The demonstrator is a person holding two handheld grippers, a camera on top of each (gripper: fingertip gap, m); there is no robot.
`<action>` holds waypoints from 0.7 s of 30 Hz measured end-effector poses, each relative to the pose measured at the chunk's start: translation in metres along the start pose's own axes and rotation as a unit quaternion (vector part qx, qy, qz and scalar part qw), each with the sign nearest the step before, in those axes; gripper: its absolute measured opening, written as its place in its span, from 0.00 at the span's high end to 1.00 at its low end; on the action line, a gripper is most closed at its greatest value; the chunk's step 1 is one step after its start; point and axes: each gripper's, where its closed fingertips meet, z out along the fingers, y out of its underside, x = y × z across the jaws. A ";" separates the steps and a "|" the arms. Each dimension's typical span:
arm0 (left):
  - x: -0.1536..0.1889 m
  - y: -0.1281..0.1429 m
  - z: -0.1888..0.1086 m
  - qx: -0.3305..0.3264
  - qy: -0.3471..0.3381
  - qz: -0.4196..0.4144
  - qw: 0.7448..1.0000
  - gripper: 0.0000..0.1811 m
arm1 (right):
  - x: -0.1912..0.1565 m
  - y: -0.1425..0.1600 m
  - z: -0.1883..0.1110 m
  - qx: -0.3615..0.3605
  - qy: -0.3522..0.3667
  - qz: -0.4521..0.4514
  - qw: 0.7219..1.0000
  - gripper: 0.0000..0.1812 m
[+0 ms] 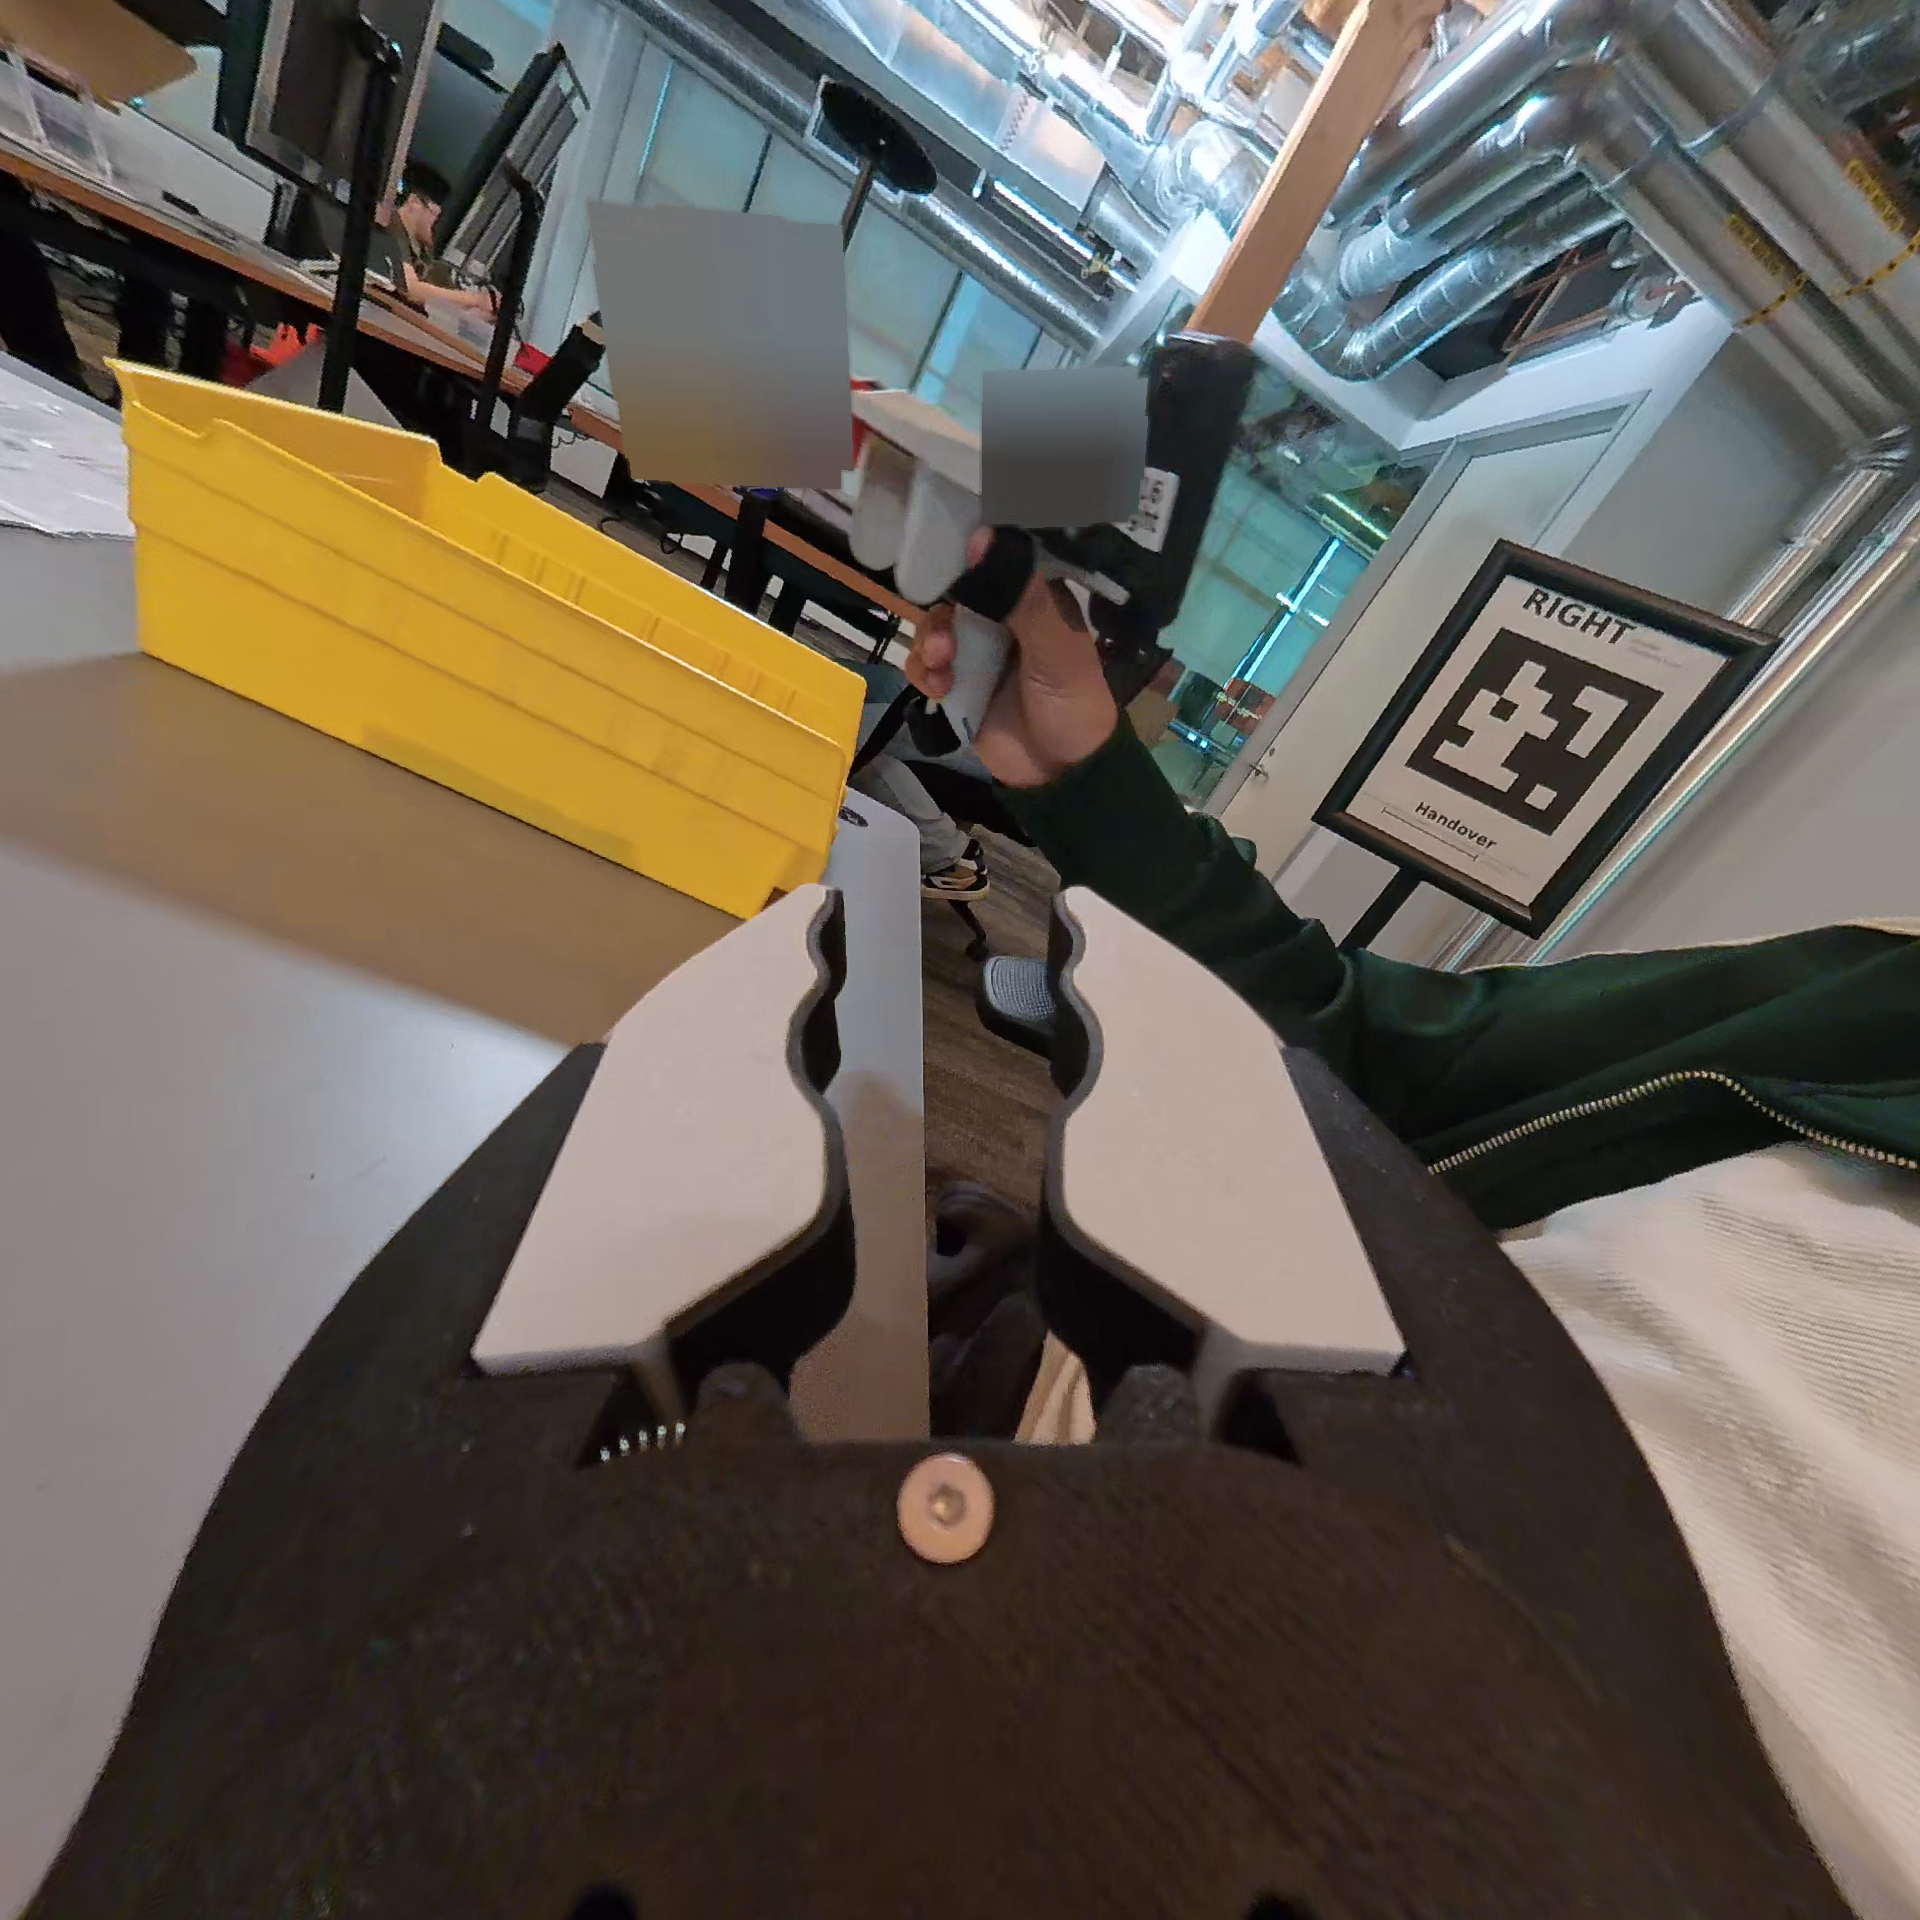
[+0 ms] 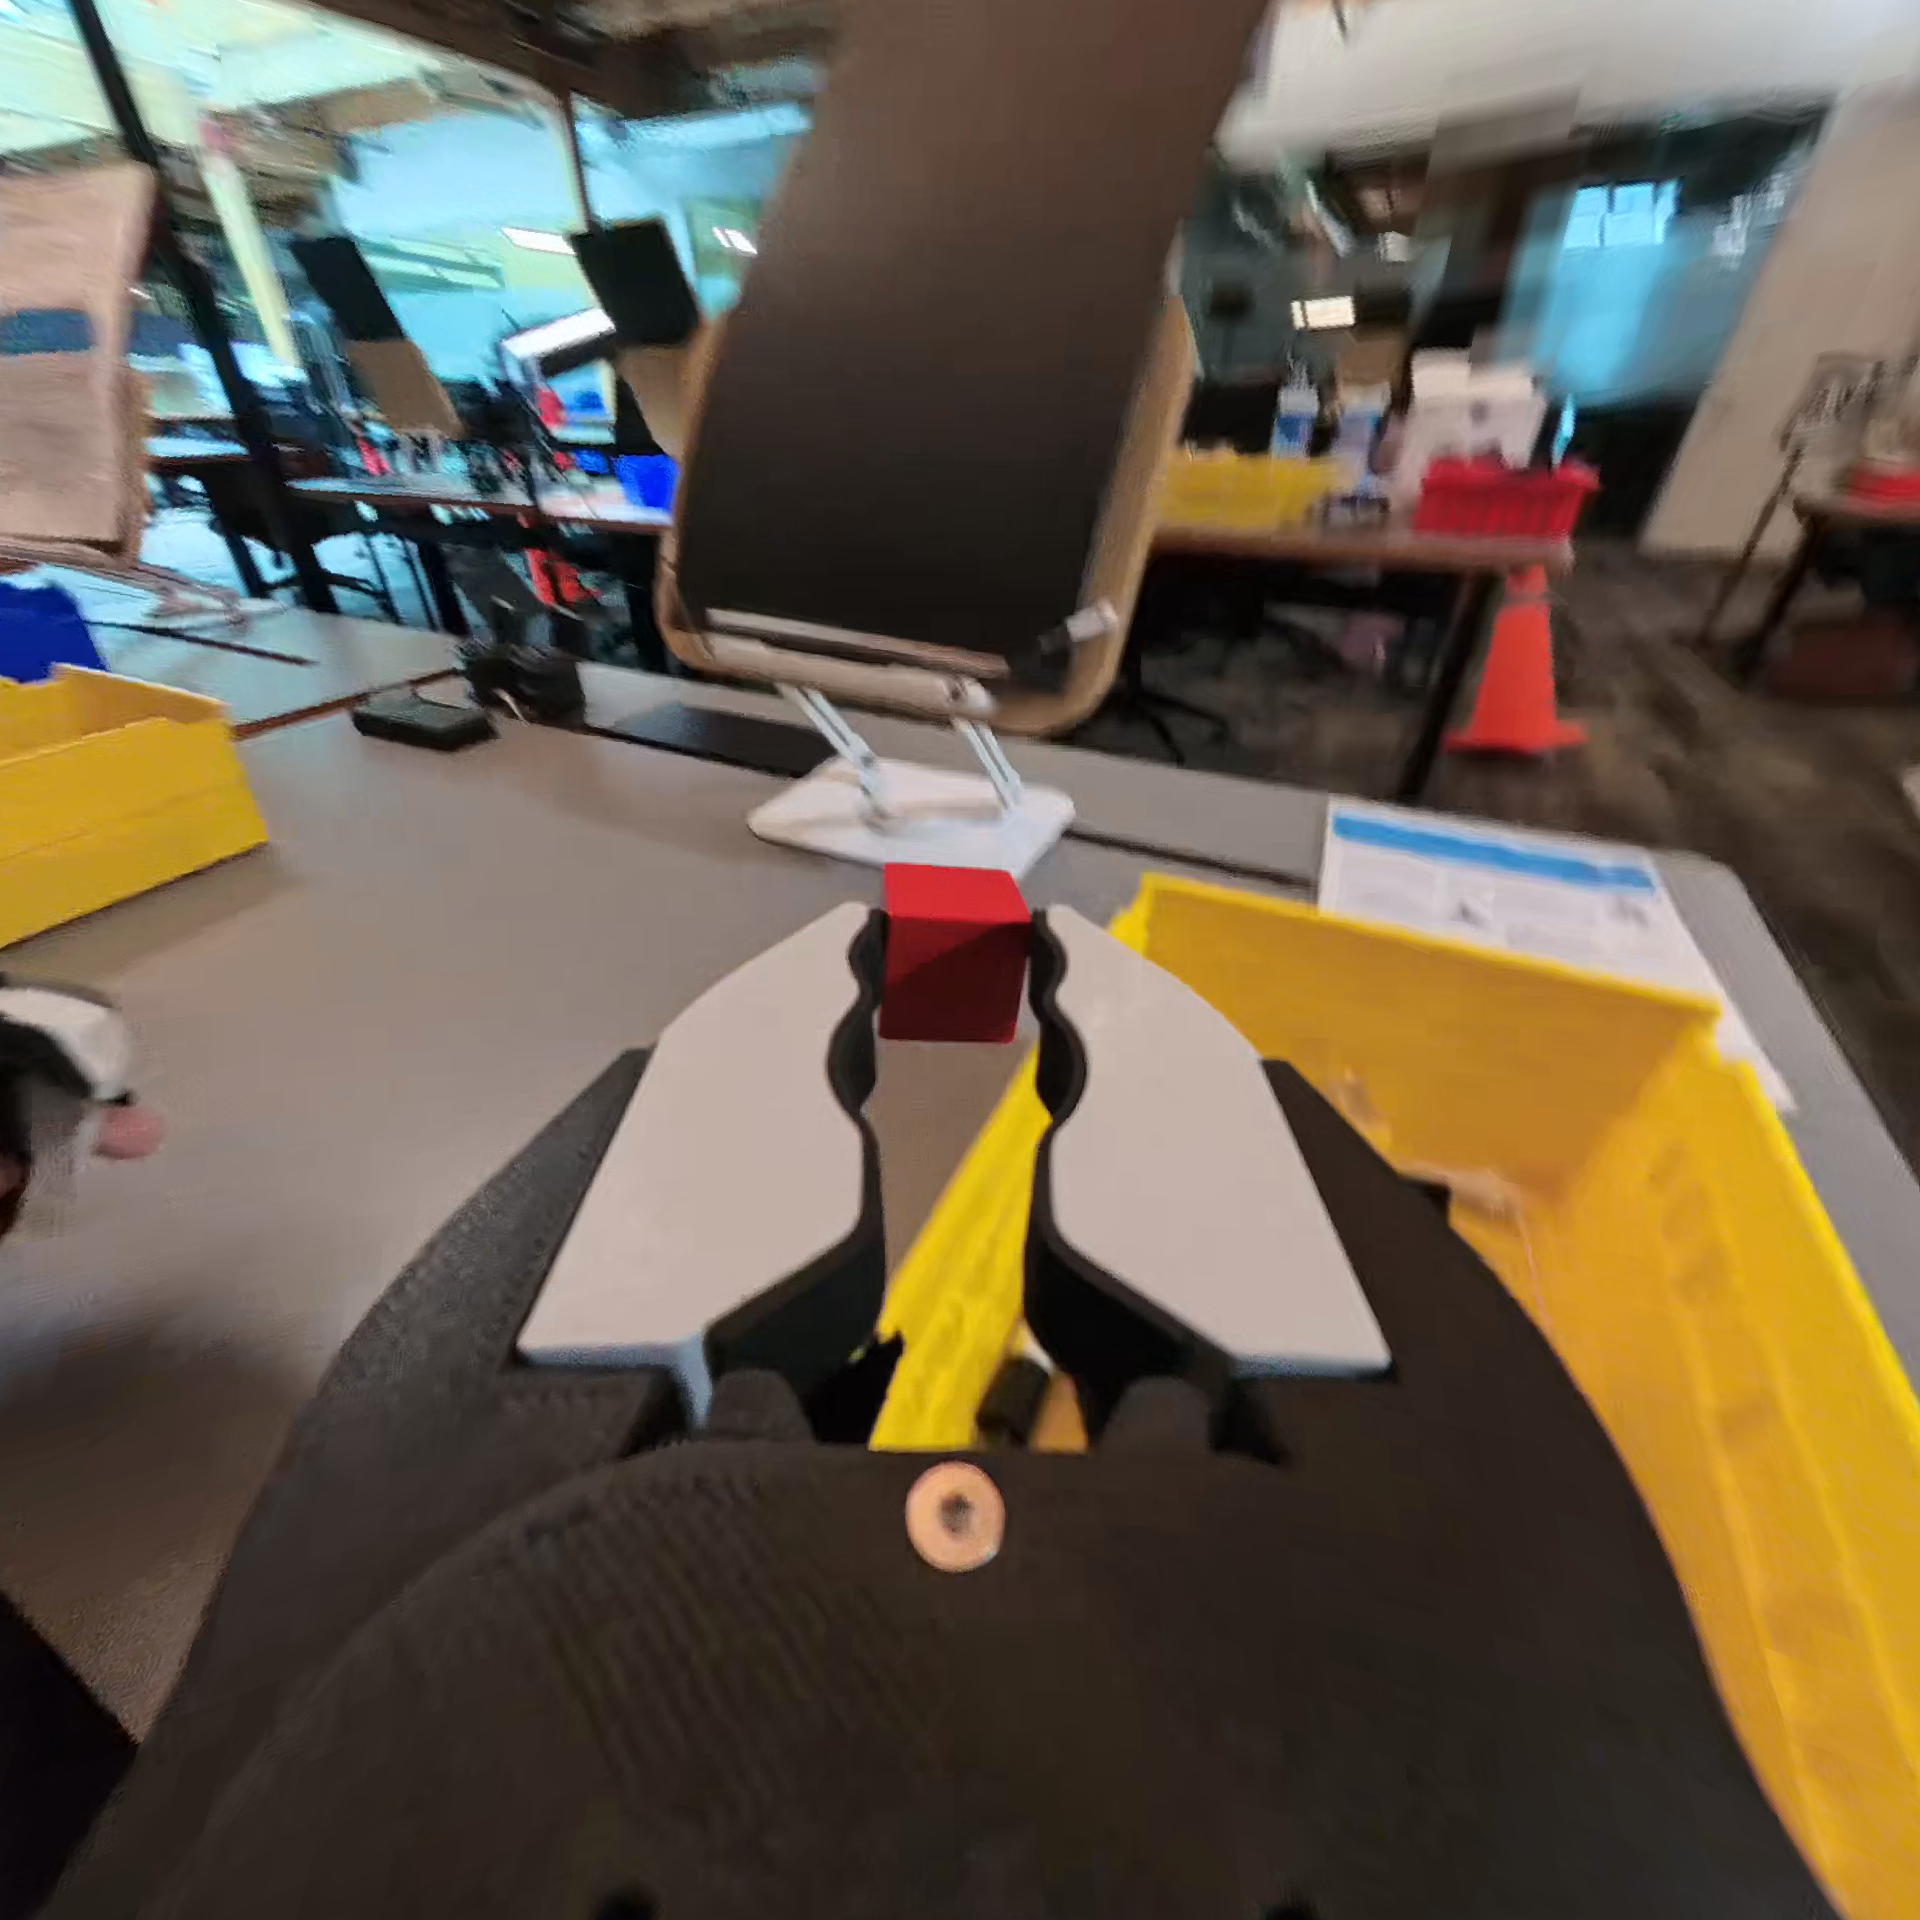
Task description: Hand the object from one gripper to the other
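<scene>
right gripper (image 2: 954, 961) clamps the red cube (image 2: 954, 954) above the yellow bin (image 2: 1455, 1039); left gripper (image 1: 940, 971) gapes empty beside the other yellow bin (image 1: 468, 644), so handover not yet done.

Right gripper (image 2: 954, 951): smooth matt grey finger plates on a black, finely ribbed printed-plastic body with one bright metal screw; the red cube (image 2: 954, 956) between its tips looks smooth and matt. Lower-right yellow bin (image 2: 1558, 1174) is ridged, slightly glossy plastic. Table (image 2: 436, 935) is smooth, matt grey-brown.
</scene>
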 end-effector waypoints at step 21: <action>0.007 0.007 0.012 -0.052 0.019 0.040 0.998 0.97 | -0.014 0.017 -0.007 -0.008 0.017 -0.033 0.999 0.77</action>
